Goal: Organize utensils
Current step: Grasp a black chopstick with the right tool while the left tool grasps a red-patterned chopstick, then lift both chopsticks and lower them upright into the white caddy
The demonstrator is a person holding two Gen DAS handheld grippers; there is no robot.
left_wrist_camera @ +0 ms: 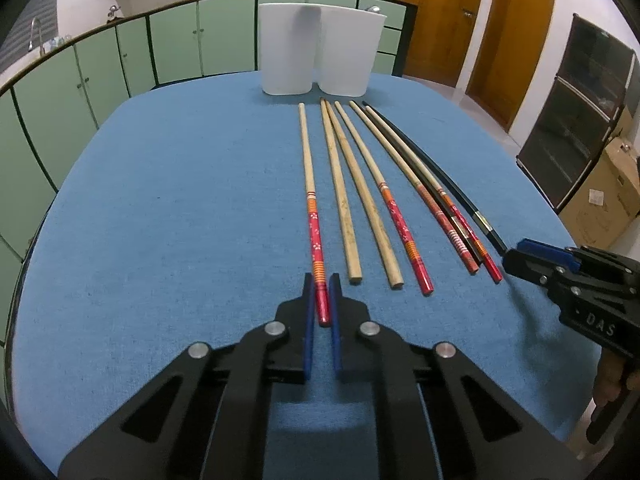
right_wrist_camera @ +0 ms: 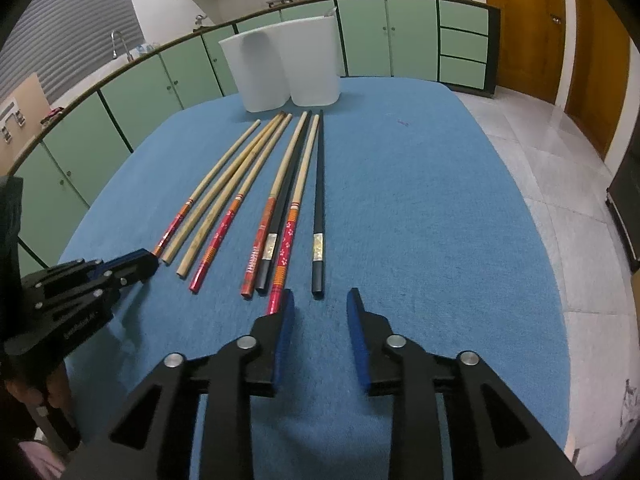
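Note:
Several chopsticks lie side by side on the blue tablecloth (left_wrist_camera: 160,208): red-ended, plain wooden and black ones. My left gripper (left_wrist_camera: 322,284) is closed on the near end of the leftmost red-ended chopstick (left_wrist_camera: 311,216), which still lies on the cloth; it shows at the left in the right wrist view (right_wrist_camera: 136,266). My right gripper (right_wrist_camera: 320,300) is open, its fingers straddling the near end of the outer black chopstick (right_wrist_camera: 319,216); it shows at the right in the left wrist view (left_wrist_camera: 520,256). Two white containers (left_wrist_camera: 286,52) (left_wrist_camera: 350,50) stand at the table's far edge.
Green cabinets (left_wrist_camera: 176,48) with pots on the counter run behind the table. Wooden doors (left_wrist_camera: 440,16) and a dark glass cabinet (left_wrist_camera: 576,120) with a cardboard box (left_wrist_camera: 604,196) stand to the right. Tiled floor (right_wrist_camera: 560,168) lies past the table's right edge.

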